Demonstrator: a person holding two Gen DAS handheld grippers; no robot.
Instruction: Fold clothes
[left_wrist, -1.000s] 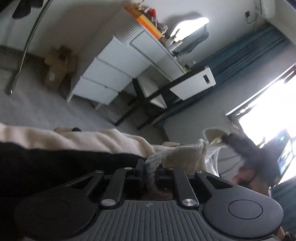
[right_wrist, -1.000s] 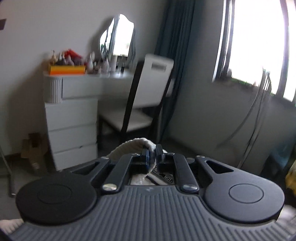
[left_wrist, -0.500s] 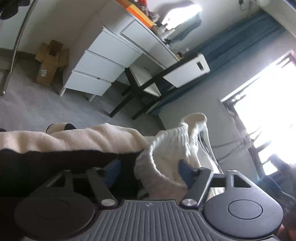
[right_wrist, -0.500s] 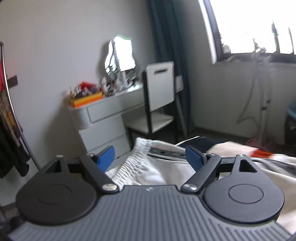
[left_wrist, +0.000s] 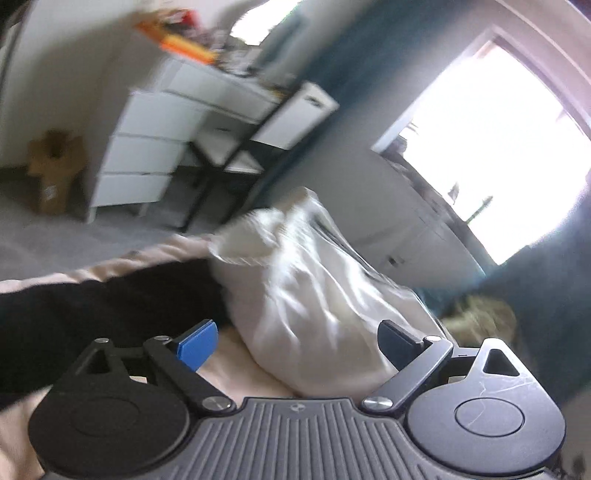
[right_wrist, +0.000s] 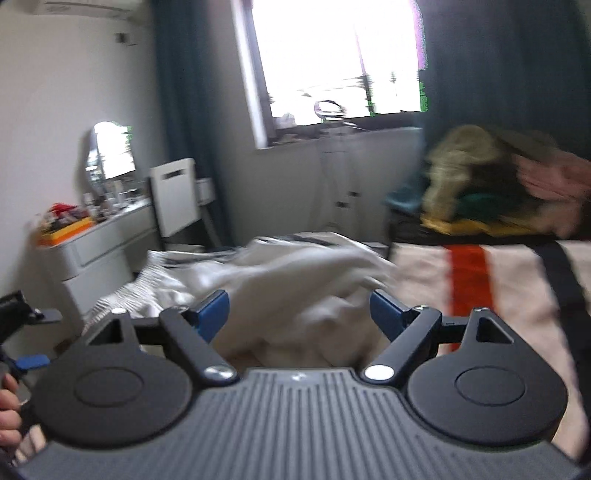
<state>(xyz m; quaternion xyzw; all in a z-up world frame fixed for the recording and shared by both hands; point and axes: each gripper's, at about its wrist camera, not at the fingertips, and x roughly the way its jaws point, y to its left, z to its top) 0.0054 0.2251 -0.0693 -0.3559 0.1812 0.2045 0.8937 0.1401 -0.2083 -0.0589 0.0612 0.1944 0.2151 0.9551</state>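
Left wrist view shows the left gripper (left_wrist: 295, 339) with its jaws spread wide and nothing between them; a white garment (left_wrist: 314, 295) lies bunched just ahead of the fingertips, resting on the bed cover (left_wrist: 240, 354) beside a black cloth (left_wrist: 110, 306). The right wrist view shows the right gripper (right_wrist: 297, 314) with jaws likewise wide and empty, the same white garment (right_wrist: 295, 273) heaped in front of it, its gathered elastic edge turned toward the white dresser (right_wrist: 107, 251). Both pictures are smeared by motion, so fine creases cannot be read. Further back on the bed sits a mixed pile of clothes (right_wrist: 480, 184) in olive, green, yellow and pink, crumpled rather than stacked flat.

As a judgement: the white garment looks rumpled and puffed, not laid in a flat, squared shape, so it does not appear to be folded as the task wants. Whether it lies partway through a fold or has merely been dropped there cannot be settled from this moment. The pile behind also looks unfolded, so a good share of the work seems to remain
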